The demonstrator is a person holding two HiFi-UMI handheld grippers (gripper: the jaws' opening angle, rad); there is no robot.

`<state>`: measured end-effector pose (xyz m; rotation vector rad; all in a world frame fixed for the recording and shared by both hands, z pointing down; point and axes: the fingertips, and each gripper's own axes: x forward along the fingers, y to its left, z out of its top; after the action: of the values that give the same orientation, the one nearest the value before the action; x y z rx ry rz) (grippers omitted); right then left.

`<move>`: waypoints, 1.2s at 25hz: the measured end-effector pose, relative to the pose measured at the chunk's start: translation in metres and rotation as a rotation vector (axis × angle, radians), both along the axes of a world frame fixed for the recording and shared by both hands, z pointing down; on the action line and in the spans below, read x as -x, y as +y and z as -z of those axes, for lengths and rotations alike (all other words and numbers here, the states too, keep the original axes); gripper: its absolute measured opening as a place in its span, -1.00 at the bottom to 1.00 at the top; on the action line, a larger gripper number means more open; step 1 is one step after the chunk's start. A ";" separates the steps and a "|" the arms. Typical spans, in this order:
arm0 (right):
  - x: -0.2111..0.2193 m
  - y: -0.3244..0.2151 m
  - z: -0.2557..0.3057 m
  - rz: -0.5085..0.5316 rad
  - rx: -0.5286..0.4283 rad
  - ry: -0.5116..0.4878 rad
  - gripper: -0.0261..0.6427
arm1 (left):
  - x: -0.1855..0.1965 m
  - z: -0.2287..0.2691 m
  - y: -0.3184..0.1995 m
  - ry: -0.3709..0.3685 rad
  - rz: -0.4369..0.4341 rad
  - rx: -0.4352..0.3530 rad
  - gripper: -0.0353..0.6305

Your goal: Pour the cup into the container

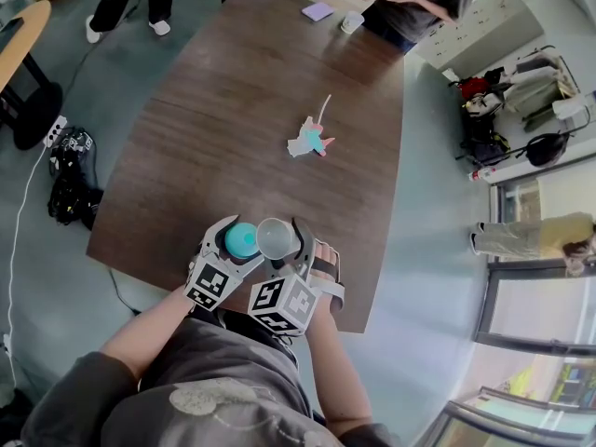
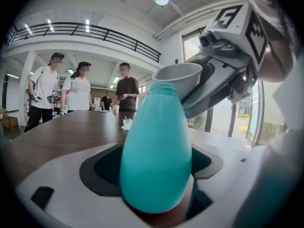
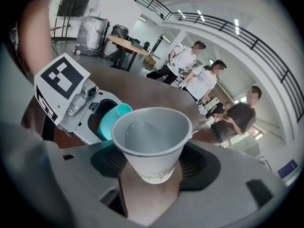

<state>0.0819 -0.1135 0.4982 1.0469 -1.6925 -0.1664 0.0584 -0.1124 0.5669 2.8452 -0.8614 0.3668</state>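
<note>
cup: The grey paper cup (image 3: 151, 137) is held just beside the teal bottle (image 1: 241, 240), on its right. Its rim is level with the bottle mouth and tipped toward it. Contents cannot be told.
right tongs: The right gripper (image 3: 151, 167) is clamped on the cup's lower wall, jaws kept fairly wide by the cup.
left tongs: The left gripper (image 2: 154, 172) is closed on the bottle's belly, with the bottle kept upright.
cup handling: Judged light, thin-walled and easily crushed. A soft grip low on the wall is advised, with the rim left free.
bottle handling: Judged smooth, stiff plastic with an egg-shaped taper, so slipping is likely. The widest part is the best hold.
edges: The bottle mouth is narrow against the wide cup rim, so spill over the side is judged the main risk. The near edge of the table (image 1: 186, 110) lies right below the bottle.
room: Bare tabletop is seen beyond the bottle. A small pastel toy (image 1: 309, 141) lies well beyond it, and people (image 2: 78, 91) stand far behind.
</note>
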 end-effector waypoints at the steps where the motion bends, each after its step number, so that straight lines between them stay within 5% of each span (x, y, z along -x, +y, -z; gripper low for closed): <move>1: 0.000 0.000 0.000 0.006 0.000 0.013 -0.03 | 0.000 0.000 0.000 0.000 0.000 0.000 0.33; 30: 0.005 -0.003 0.005 0.086 0.014 0.231 -0.03 | 0.001 0.000 0.001 0.004 -0.001 -0.003 0.33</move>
<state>0.0771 -0.1169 0.4930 0.9079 -1.5271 -0.3188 0.0572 -0.1114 0.5667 2.8482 -0.8607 0.3595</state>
